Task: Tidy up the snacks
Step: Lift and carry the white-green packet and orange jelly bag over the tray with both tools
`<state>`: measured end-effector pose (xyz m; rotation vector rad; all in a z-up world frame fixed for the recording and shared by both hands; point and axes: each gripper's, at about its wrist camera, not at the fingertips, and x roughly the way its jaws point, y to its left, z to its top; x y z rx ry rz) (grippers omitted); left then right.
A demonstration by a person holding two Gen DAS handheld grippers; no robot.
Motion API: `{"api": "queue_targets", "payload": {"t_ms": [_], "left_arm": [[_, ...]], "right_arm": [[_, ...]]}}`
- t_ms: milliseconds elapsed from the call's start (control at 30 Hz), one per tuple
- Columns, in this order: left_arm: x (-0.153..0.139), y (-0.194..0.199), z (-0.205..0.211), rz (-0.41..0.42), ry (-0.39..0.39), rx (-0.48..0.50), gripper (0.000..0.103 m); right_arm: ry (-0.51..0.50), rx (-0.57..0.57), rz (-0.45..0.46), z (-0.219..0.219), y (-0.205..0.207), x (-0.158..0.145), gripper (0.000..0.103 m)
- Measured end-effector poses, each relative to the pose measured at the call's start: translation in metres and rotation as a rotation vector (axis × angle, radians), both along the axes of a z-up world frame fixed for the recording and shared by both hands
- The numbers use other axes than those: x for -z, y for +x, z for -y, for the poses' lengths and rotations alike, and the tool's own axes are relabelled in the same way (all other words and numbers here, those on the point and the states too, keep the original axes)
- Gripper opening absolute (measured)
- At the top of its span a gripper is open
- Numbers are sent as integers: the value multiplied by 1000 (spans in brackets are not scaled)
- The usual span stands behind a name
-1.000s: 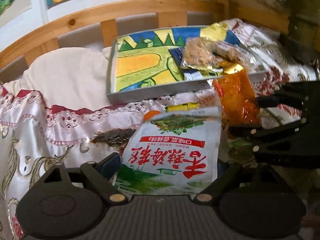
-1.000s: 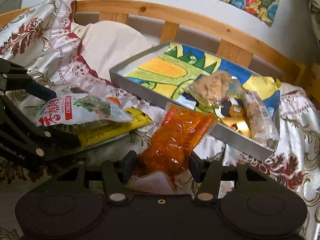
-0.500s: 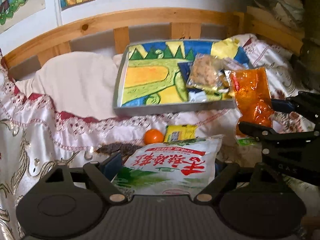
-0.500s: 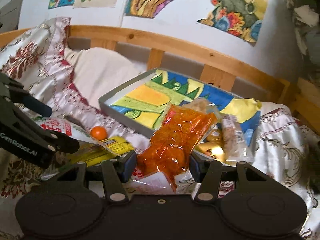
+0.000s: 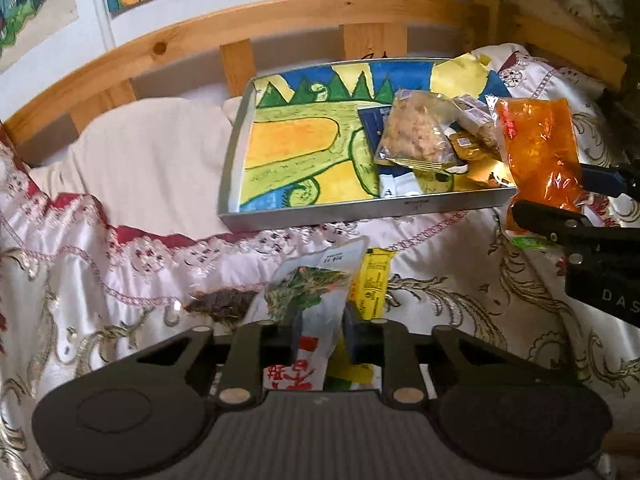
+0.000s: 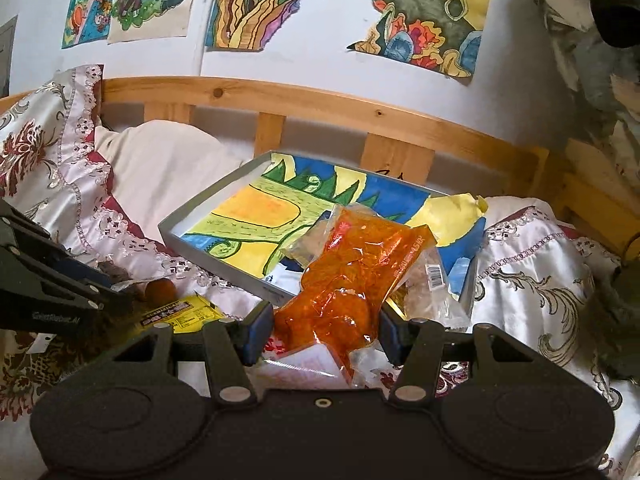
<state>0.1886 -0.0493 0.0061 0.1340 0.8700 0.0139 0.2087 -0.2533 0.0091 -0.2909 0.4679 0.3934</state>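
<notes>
Pinching a white snack bag (image 5: 304, 312), the left claw (image 5: 320, 330) has just closed; the right claw (image 6: 320, 320) grips an orange packet (image 6: 352, 280).

Orange snack bag (image 6: 344, 280): glossy, crinkled translucent plastic. White snack pouch (image 5: 308, 312): shiny printed plastic film, creased. Yellow packet (image 5: 374, 284): smooth glossy wrapper. Tray (image 5: 360, 210), centre frame: matt grey walls, painted paper lining. Bedspread (image 5: 100, 264): satiny cloth, embroidered. Bed rail (image 5: 280, 16), top: varnished knotty wood. Gripper bodies: matt black plastic.
</notes>
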Motion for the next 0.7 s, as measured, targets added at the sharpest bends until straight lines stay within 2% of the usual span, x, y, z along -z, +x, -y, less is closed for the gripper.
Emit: {"api": "queue_targets", "payload": {"t_ms": [100, 267, 400, 533, 700], "left_arm": [[-7, -3, 2, 24, 50, -1, 10], [-17, -1, -3, 25, 73, -3, 2], [-31, 0, -6, 30, 78, 2, 0], [-46, 7, -5, 37, 46, -3, 0], [-68, 25, 6, 87, 22, -2, 0]], "right_arm": [[-2, -6, 0, -3, 0, 0, 57], [-7, -13, -1, -6, -2, 3, 57], [-7, -13, -3, -7, -3, 4, 57], [5, -12, 4, -5, 0, 3, 57], [9, -20, 63, -5, 8, -4, 57]]}}
